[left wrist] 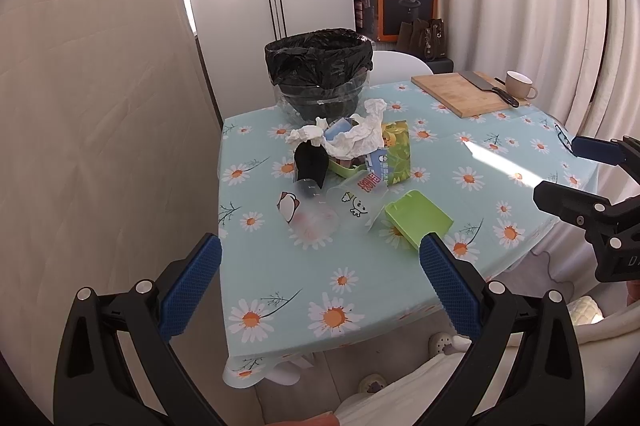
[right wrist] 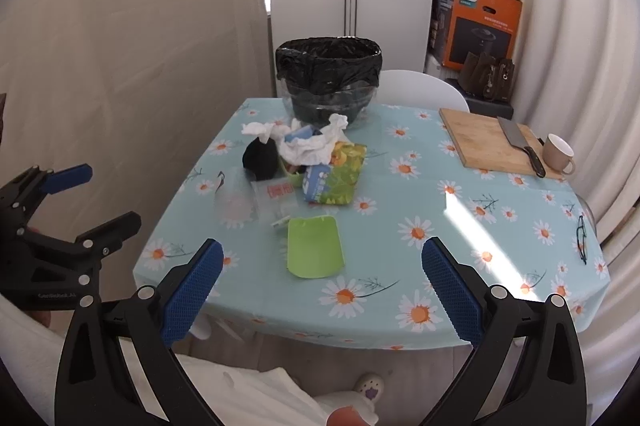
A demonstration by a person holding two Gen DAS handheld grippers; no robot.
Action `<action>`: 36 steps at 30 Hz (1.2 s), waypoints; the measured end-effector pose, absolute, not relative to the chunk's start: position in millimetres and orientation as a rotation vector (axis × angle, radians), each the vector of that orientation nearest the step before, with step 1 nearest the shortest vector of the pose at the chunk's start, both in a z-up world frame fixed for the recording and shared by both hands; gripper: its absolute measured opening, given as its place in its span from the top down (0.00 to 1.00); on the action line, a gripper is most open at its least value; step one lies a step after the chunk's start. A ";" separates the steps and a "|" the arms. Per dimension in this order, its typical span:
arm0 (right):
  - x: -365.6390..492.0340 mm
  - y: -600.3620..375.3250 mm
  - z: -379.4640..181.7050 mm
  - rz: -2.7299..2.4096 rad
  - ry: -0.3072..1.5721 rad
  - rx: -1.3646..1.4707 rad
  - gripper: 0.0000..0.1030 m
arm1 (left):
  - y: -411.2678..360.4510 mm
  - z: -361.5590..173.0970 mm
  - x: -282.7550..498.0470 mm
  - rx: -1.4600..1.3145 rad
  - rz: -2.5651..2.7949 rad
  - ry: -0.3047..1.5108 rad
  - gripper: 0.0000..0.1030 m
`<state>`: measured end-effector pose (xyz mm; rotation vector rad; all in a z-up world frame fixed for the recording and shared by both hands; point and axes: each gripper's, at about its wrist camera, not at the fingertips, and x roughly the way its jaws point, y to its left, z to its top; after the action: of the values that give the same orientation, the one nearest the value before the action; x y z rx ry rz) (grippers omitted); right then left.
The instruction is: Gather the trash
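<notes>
- Left gripper (left wrist: 320, 290): jaws spread wide and empty, held above the near edge of the table (left wrist: 360, 290). The right wrist view shows it from the side at the left border (right wrist: 96, 193), also spread.
- Right gripper (right wrist: 322, 292): jaws spread wide and empty, above the near table edge. The left wrist view shows it at the right border (left wrist: 560, 169), over the table's right side.
- Green dustpan (right wrist: 315, 248): lies flat on the table, nearest of the trash items, just beyond both grippers.
- Clear plastic cups (left wrist: 316, 222): lie on their sides left of the dustpan. The left wrist view shows printed cartoon figures on them; in the right wrist view they are blurred and faint.
- Trash pile (right wrist: 308, 153): mid-table, made of crumpled white tissue, a black bag, a green patterned packet and a blue-white carton, all touching.
- Bin (left wrist: 318, 65): lined with a black bag, stands at the far table edge directly behind the pile.
- Cutting board (right wrist: 492, 141): far right, carries a cleaver (right wrist: 520, 143); a mug (right wrist: 558, 151) stands just beside it.
- Eyeglasses (right wrist: 581, 238): at the right table edge; clear in the right wrist view, only partly seen in the left.
</notes>
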<state>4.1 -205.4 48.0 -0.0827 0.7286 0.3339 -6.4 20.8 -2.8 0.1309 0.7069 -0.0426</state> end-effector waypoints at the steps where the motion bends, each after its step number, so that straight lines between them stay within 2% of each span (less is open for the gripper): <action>1: 4.6 -205.1 47.6 0.336 0.728 -0.083 0.08 | 16.4 -2.6 -8.5 0.136 -0.041 0.705 0.06; 22: 14.8 -198.1 44.2 0.334 0.749 -0.078 0.08 | 19.2 -7.8 8.3 0.132 -0.090 0.753 0.06; 36: 59.4 -176.6 24.0 0.453 0.906 -0.078 0.08 | 37.6 -34.6 59.3 0.102 -0.073 0.939 0.06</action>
<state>59.4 -176.6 24.0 -0.0777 0.9064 0.4526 59.3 37.6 -34.6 0.1021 0.9391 -0.0725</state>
